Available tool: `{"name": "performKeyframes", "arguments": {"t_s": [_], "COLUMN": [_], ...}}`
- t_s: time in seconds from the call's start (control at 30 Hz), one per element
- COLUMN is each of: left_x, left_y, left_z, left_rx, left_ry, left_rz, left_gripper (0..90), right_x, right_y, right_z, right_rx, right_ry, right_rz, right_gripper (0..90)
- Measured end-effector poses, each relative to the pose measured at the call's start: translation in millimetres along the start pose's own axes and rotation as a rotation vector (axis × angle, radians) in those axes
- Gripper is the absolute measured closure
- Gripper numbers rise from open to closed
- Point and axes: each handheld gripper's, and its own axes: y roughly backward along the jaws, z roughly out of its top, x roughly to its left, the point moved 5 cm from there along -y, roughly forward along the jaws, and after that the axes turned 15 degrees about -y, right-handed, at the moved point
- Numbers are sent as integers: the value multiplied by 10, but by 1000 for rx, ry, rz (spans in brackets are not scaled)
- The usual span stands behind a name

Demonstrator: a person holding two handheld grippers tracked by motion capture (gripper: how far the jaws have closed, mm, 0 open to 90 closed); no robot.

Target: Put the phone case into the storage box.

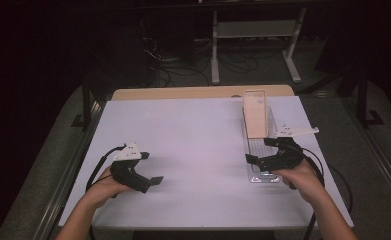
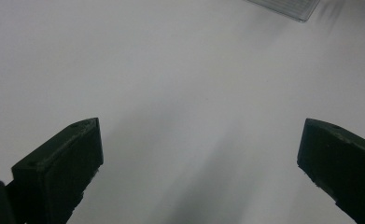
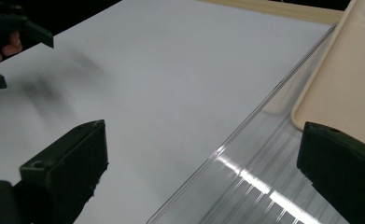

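White tabletop (image 1: 198,150) spreads bare in front of me between my two tools, with a strip of pale wood (image 1: 183,93) showing along its far edge. Beyond the table I see dark floor, a tangle of cables (image 1: 183,65) and the legs of a white metal frame (image 1: 255,45).

My left gripper (image 1: 148,172) sits low over the near-left part of the table, held in my left hand (image 1: 103,187). In the left gripper view its black jaws stand wide apart with only white surface between them, gripping nothing; a corner of the clear ribbed plastic tray (image 2: 285,7) shows at the top edge, well apart from the jaws.

That clear ribbed plastic tray (image 1: 257,150) lies lengthwise on the right side of the table. A flat, peach-coloured rectangular case with rounded corners (image 1: 255,114) rests in the far end of it, tilted up; whether it leans on the tray wall I cannot tell.

My right gripper (image 1: 263,152), in my right hand (image 1: 303,177), hovers over the near part of the tray. In the right gripper view its jaws are spread and hold nothing: the tray's long edge (image 3: 245,126) runs between them, with the case (image 3: 343,79) just above the right jaw. My other gripper (image 3: 12,42) shows far off at the upper left.
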Motion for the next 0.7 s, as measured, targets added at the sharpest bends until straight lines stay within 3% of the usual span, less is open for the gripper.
{"name": "performKeyframes", "arguments": {"t_s": [0.33,0.7], "left_x": [-11,-6], "left_y": [31,62], "left_z": [9,23], "left_rx": [-5,-11], "left_ry": [6,0], "left_rz": [-4,-8], "left_gripper": [0,0], "right_x": [72,75], "right_y": [83,68], "right_z": [-179,-316], "right_rx": [5,24], "right_ry": [31,30], "right_rz": [32,38], "right_gripper": [15,15]}}
